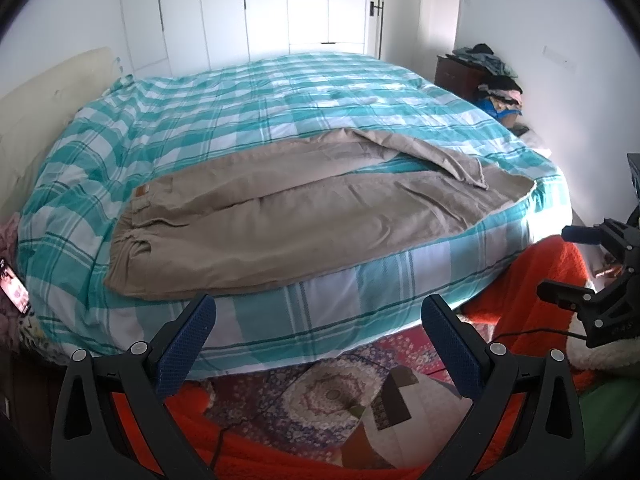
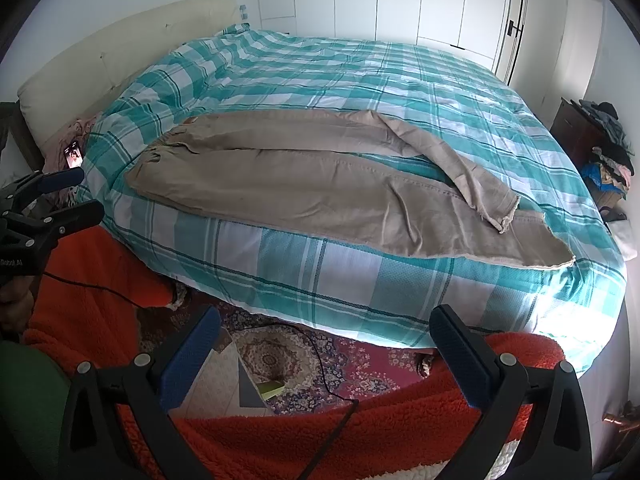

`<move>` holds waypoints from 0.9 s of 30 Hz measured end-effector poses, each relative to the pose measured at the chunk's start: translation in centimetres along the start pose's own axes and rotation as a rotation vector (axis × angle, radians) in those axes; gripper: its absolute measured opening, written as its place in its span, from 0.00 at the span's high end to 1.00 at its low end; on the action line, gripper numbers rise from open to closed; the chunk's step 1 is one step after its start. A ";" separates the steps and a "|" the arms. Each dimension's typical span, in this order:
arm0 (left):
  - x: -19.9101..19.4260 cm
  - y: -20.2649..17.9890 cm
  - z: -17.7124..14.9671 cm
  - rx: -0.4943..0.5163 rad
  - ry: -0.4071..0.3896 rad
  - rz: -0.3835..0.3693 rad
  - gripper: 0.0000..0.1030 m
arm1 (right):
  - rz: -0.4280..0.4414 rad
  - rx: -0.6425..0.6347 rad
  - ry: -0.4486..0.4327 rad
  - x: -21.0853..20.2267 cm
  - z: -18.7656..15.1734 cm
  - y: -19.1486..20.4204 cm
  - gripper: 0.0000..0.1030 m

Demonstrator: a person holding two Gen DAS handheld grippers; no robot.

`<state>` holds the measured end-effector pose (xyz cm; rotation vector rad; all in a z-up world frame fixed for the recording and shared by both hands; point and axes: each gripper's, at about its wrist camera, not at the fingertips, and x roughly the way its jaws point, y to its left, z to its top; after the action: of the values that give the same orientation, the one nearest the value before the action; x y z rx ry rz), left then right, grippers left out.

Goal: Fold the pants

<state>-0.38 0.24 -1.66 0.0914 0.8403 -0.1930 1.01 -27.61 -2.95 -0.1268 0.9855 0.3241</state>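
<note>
Beige pants [image 1: 280, 216] lie flat along the near edge of the bed, waistband to the left, legs to the right. The far leg bends and its cuff crosses onto the near leg; the pants show the same way in the right wrist view [image 2: 320, 184]. My left gripper [image 1: 320, 308] is open and empty, held below the bed's near edge, short of the pants. My right gripper [image 2: 326, 320] is open and empty, also low in front of the bed. Each gripper shows in the other's view: the right gripper [image 1: 576, 264] and the left gripper [image 2: 76, 192], both apart from the pants.
The bed has a teal and white checked cover [image 1: 280, 92]. A cream headboard [image 2: 120, 48] is at the left, with a phone [image 2: 75, 155] beside it. A dark nightstand piled with clothes [image 1: 488, 76] stands at the right. White wardrobe doors [image 1: 280, 4] are behind. A patterned rug [image 2: 340, 360] and orange fleece [image 2: 360, 432] lie below.
</note>
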 end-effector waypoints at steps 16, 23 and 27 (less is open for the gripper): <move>0.1 -0.1 -0.3 0.007 0.003 -0.002 0.01 | -0.001 -0.001 0.001 0.0 -0.1 0.1 0.00; 0.2 0.0 -0.4 0.006 0.005 -0.001 0.01 | -0.001 -0.001 0.004 0.1 -0.2 0.0 0.00; 0.2 -0.3 -0.5 0.008 0.006 -0.001 0.01 | -0.001 0.000 0.006 0.1 -0.2 0.0 0.00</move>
<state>-0.62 0.03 -2.15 0.0990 0.8460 -0.1969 0.91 -27.66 -3.16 -0.1285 0.9911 0.3236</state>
